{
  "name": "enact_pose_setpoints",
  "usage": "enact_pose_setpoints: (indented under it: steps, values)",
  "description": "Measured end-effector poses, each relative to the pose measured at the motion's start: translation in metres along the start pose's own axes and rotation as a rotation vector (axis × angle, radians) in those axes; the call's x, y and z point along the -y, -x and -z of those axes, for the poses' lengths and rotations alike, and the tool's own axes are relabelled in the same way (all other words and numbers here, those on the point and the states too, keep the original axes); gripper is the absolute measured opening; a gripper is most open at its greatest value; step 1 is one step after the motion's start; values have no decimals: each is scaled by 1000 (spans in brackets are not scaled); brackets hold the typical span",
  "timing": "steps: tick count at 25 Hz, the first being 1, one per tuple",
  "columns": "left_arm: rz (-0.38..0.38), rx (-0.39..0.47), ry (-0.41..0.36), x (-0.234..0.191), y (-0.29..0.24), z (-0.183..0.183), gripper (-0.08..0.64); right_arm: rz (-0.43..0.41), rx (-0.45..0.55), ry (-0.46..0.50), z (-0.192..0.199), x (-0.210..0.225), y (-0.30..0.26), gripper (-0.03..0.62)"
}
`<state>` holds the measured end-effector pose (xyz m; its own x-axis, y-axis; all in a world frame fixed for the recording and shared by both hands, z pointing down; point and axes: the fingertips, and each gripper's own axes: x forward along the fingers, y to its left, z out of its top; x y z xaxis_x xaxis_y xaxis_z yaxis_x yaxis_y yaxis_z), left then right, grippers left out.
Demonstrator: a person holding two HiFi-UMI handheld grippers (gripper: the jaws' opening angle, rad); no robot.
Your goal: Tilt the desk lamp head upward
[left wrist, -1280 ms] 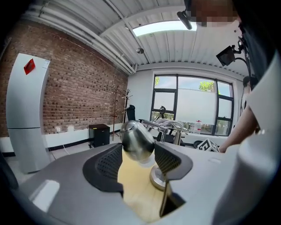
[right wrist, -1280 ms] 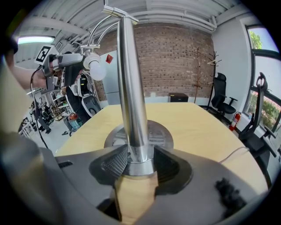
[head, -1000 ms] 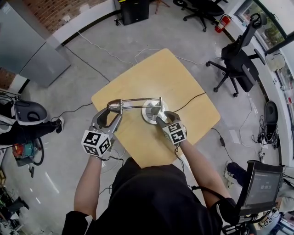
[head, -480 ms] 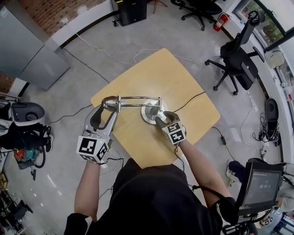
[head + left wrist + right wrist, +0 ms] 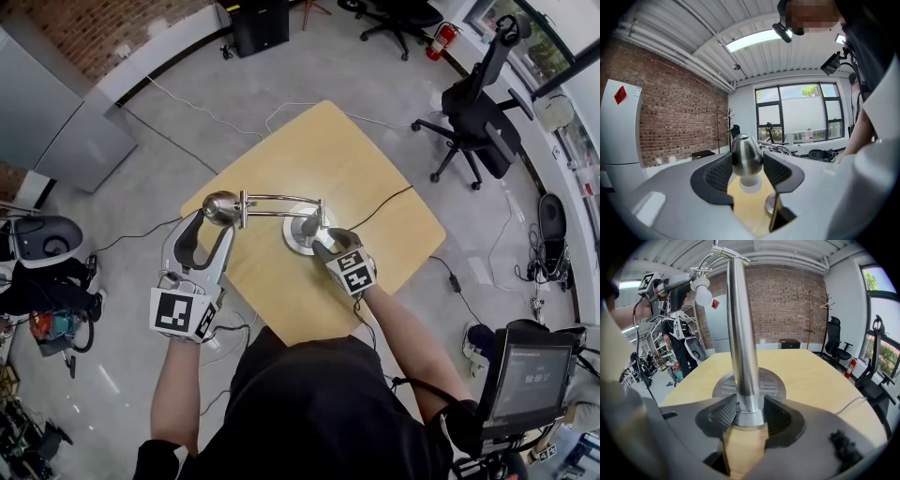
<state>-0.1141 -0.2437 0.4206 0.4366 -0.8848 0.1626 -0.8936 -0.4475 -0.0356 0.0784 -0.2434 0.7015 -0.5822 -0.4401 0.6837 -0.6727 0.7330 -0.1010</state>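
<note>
The ribbed pads (image 5: 718,172) of the left gripper (image 5: 746,165) are set against the two sides of the lamp head (image 5: 746,153). The jaws have just been closing, and the head is held between them with little or no gap to be seen. The bulb (image 5: 702,295) is seen at the head's open end, pointing down and towards the table (image 5: 375,178). In the head view the left gripper (image 5: 214,225) is seen at the left end of the lamp's horizontal arm (image 5: 281,199), out over the table's left edge. The right gripper (image 5: 749,414) is clamped narrowly on the foot of the upright lamp post (image 5: 740,333), just above the round base (image 5: 771,380). The base rests near the middle of the table, with the right gripper (image 5: 317,242) just on its near side and a cable (image 5: 394,199) trailing off to the right. The head is judged to be a stiff, polished metal shell. It is rounded and likely slippery, so it is best taken across its widest part and kept clear of the fragile bulb. The head's joint is expected to be stiff, so the post is sensibly held down while the head is tilted upward.
</note>
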Motion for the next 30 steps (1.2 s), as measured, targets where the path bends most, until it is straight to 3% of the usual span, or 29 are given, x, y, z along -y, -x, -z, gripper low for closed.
enact_pose_setpoints:
  steps: [11,22,30]
  values:
    - [5,46,6,0,-2,-21,210,-34,-21,43,0,-5,-3,193]
    - [43,137,-69,19,-3,-70,198,-31,-37,44,-3,-7,1,193]
    - [39,137,-56,16,-3,-66,193,-56,-47,72,0,-7,0,193]
